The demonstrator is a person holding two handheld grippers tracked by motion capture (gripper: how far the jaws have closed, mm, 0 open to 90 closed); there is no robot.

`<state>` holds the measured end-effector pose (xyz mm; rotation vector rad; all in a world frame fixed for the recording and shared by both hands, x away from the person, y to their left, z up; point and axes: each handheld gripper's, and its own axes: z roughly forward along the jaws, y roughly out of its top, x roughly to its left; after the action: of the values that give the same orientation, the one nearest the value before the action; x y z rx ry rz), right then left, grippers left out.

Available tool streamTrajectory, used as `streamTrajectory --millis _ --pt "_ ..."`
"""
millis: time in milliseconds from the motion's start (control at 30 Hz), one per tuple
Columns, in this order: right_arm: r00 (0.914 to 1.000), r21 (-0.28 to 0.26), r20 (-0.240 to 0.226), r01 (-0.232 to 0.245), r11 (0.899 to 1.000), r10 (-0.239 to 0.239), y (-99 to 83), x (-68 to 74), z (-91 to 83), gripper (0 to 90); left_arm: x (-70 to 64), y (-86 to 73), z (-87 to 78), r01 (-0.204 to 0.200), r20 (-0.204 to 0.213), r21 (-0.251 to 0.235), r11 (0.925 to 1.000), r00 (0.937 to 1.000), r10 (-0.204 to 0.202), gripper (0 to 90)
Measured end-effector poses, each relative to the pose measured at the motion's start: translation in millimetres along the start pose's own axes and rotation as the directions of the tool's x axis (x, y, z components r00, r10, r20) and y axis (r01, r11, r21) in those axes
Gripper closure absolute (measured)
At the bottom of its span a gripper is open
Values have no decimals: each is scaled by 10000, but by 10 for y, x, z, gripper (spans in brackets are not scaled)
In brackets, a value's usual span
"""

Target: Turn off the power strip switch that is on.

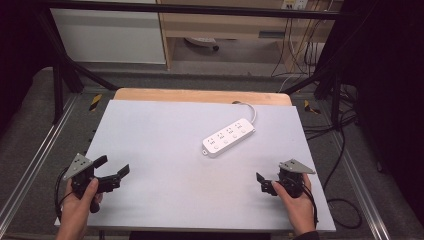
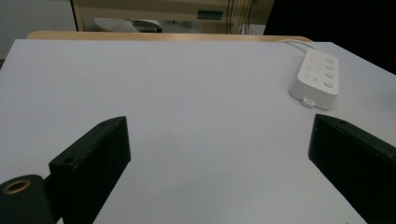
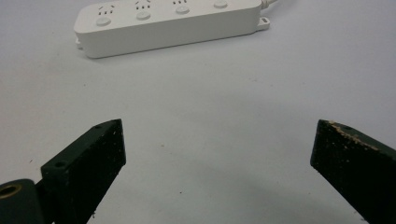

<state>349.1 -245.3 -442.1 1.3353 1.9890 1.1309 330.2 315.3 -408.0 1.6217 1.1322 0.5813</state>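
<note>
**Both grippers spread and empty, power strip between and beyond them**

While each hand holds its tool low at the near edge of the table (image 1: pixel 150 135), nothing sits between either pair of jaws. From the high view, the left gripper (image 1: pixel 114 167) is at the near left corner, its two black jaws parted and pointing toward the middle of the grey surface, with the person's left hand (image 1: pixel 80 200) wrapped around the handle. The right gripper (image 1: pixel 260 182) is at the near right, held by the right hand (image 1: pixel 295 197), its jaws pointing leftward and inward over the tabletop.

The white power strip (image 1: pixel 228 137) lies flat on the table, a little right of centre and toward the far side, set on a diagonal (its white cable (image 1: pixel 250 111) leaves the far end and curls off the back edge). It is well apart from both grippers, and nearer the right one.

Seen along the left gripper (image 2: pixel 219 140), the jaws stand wide apart with bare table between them, and the power strip (image 2: pixel 317 77) lies ahead at the upper right. Seen along the right gripper (image 3: pixel 217 144), the jaws are likewise released and wide, the right-hand one speckled with pale grit along its upper edge; the power strip (image 3: pixel 163 25) lies straight ahead across the top, sockets and round buttons facing up, clear of the jaw tips.
</note>
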Motion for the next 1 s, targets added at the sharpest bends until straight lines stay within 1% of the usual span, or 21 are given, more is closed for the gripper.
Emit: streamTrajectory --millis 67,167,267,300,400,767,833,900,1000 --pt "9999 19 -37 -162 9999 162 2 -2 -10 34 -3 0 3 11 3 -11 10000 10000 -11 56" --pt "9998 -27 16 -175 9998 176 3 -1 -17 36 -11 -2 12 -51 20 53 10000 10000 51 57" --pt "9999 -62 11 -133 9999 133 4 4 -20 39 -18 -5 20 -85 43 110 9999 10000 85 57" --pt "10000 -98 15 -1 10000 1 3 13 -24 42 -20 -5 21 -90 50 114 9999 9999 90 58" --pt "10000 -75 2 99 9999 -99 2 26 -18 42 -18 -6 23 -121 56 133 9998 9999 121 59" --pt "9999 -89 -142 -27 10000 25 9 31 -30 37 -18 -9 30 -150 72 171 9997 9999 149 61" --pt "9999 -188 -109 105 9998 -107 11 37 -31 38 -21 -9 33 -148 82 167 9998 9999 147 61" --pt "9999 -292 -103 113 9995 -116 22 57 -34 42 -21 -9 35 -149 89 171 9997 9999 148 61" --pt "9998 -540 60 200 9983 -197 39 87 -28 36 -22 -10 35 -147 108 175 9997 9998 146 62"
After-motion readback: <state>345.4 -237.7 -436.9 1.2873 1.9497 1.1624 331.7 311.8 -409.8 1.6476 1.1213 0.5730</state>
